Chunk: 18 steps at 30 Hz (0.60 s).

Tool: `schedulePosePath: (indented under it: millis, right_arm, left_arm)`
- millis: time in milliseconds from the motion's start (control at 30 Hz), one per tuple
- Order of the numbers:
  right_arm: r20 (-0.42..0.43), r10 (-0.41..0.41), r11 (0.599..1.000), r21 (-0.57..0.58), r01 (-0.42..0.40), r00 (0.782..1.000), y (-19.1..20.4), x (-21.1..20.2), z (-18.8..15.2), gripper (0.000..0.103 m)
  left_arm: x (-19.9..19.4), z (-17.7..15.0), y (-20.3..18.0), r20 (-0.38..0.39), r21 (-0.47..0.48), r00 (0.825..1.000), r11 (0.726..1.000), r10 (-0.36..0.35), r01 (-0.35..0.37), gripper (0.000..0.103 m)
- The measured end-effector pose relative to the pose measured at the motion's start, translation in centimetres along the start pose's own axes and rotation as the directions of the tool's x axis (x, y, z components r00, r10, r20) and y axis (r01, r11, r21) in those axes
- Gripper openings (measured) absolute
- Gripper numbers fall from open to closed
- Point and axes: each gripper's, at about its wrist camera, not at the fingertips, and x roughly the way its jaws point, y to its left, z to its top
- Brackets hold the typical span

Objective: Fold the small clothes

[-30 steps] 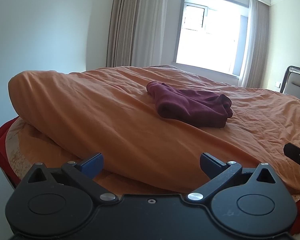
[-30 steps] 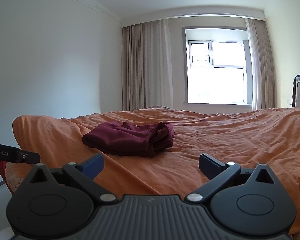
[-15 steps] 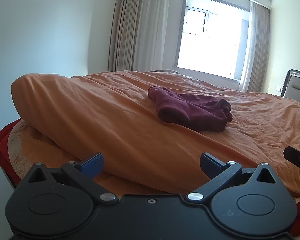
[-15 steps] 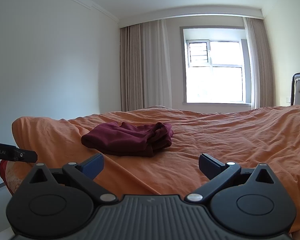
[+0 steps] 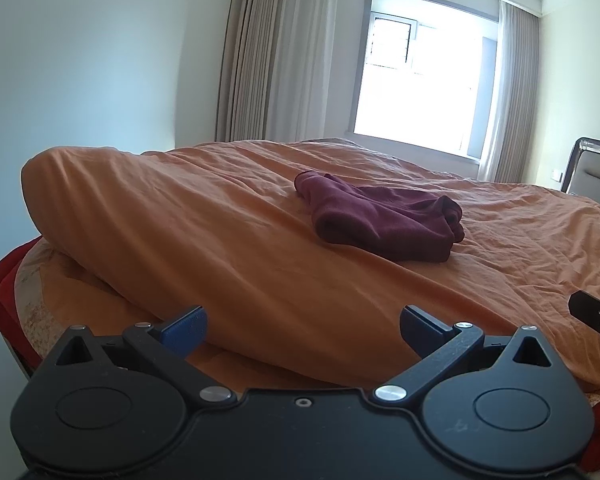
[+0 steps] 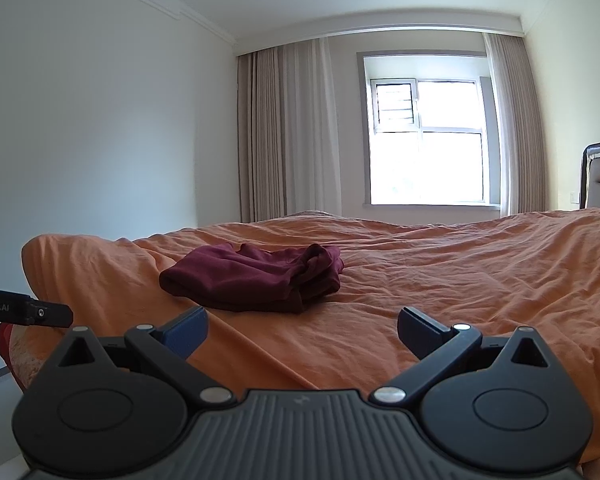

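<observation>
Maroon folded cloth garment point(image 5: 384, 220) lies mid-quilt on the orange bed point(image 5: 228, 248); left gripper point(image 5: 302, 326) and right gripper point(image 6: 302, 326) hover level near its foot edge, jaws spread, empty; "Robot.AI" marks the left.

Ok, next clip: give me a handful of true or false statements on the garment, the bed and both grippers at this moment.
1. The maroon garment lies on the orange duvet. True.
2. The left gripper is shut on the garment. False: its jaws are wide open, short of the cloth.
3. The right gripper is open and holds nothing. True.
4. The garment is spread out flat. False: it lies in a bunched heap.
5. The curtains cover the window. False: they are drawn aside and daylight comes in.
</observation>
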Motion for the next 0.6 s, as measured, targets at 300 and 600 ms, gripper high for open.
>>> schedulePosePath:
  millis: [300,600]
  right_arm:
    - [0.000,0.000,1.000,0.012,0.000,1.000,0.05,-0.05,-0.19,0.103]
    - [-0.006,0.003,1.000,0.010,-0.003,1.000,0.15,-0.13,-0.30,0.103]
  left_arm:
    - [0.05,0.01,-0.03,-0.002,-0.003,1.000,1.000,0.002,-0.002,0.102]
    - [0.01,0.00,-0.52,-0.014,-0.011,1.000,1.000,-0.028,0.028,0.102]
